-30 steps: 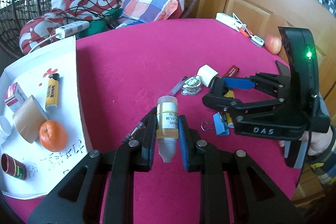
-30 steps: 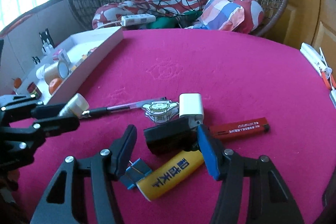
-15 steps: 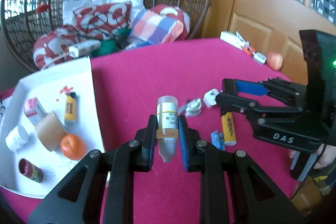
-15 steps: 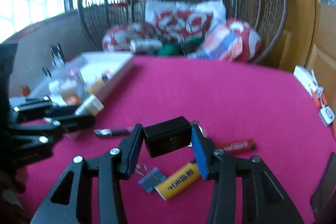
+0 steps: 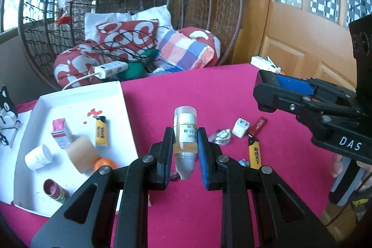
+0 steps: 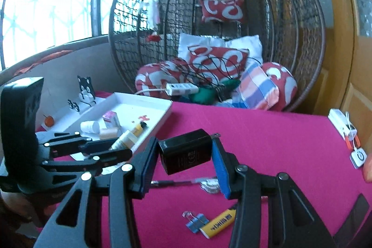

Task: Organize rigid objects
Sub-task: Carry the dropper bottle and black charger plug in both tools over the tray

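Both grippers have risen off the tabletop (image 5: 232, 85). Left gripper (image 5: 184, 150) pinches a dropper bottle (image 5: 185, 131); right gripper (image 6: 186, 169) pinches a black charger (image 6: 186, 155). Held by its corners, it could twist free.

1. Left gripper (image 5: 185, 150): black angular frame, cut-out arms, silver screws, blue pads.
2. Right gripper (image 6: 183, 156): the same build, with white "DAS" lettering on its side.

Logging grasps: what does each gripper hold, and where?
Left gripper: dropper bottle, fingers on its labelled body. Right gripper: black charger, by its sides.
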The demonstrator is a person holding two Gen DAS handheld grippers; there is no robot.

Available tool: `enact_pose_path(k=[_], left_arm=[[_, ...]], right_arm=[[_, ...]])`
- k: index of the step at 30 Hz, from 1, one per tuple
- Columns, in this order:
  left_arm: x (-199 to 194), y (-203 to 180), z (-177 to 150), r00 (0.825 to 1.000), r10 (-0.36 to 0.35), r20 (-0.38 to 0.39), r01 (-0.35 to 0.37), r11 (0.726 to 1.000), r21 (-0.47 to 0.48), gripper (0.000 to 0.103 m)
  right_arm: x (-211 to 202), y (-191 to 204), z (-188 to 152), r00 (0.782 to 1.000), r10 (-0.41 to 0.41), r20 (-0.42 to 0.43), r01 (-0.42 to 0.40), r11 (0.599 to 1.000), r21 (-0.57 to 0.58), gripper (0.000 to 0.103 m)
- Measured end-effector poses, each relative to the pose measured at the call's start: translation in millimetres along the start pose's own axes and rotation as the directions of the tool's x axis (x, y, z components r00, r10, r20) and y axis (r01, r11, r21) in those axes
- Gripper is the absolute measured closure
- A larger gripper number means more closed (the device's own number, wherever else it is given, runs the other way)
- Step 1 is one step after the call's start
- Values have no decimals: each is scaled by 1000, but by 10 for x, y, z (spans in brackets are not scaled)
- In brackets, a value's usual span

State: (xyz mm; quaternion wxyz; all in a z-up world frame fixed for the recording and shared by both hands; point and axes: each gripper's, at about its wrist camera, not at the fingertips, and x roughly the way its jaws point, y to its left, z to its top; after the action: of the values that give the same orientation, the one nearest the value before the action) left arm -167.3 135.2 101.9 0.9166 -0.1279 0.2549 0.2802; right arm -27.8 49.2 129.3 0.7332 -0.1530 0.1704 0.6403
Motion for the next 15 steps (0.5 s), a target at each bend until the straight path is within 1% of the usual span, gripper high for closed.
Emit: enact_pose_path(k=[8, 15], left_arm=[[-185, 277, -3, 998, 52, 38, -51, 998, -44, 84], [-315, 526, -55, 995, 82, 57, -77, 993, -87, 84]], right_arm=[[82, 238, 154, 999, 43, 10, -43, 999, -19, 57], [141, 467, 256, 997, 76, 14, -75, 996, -53, 57]])
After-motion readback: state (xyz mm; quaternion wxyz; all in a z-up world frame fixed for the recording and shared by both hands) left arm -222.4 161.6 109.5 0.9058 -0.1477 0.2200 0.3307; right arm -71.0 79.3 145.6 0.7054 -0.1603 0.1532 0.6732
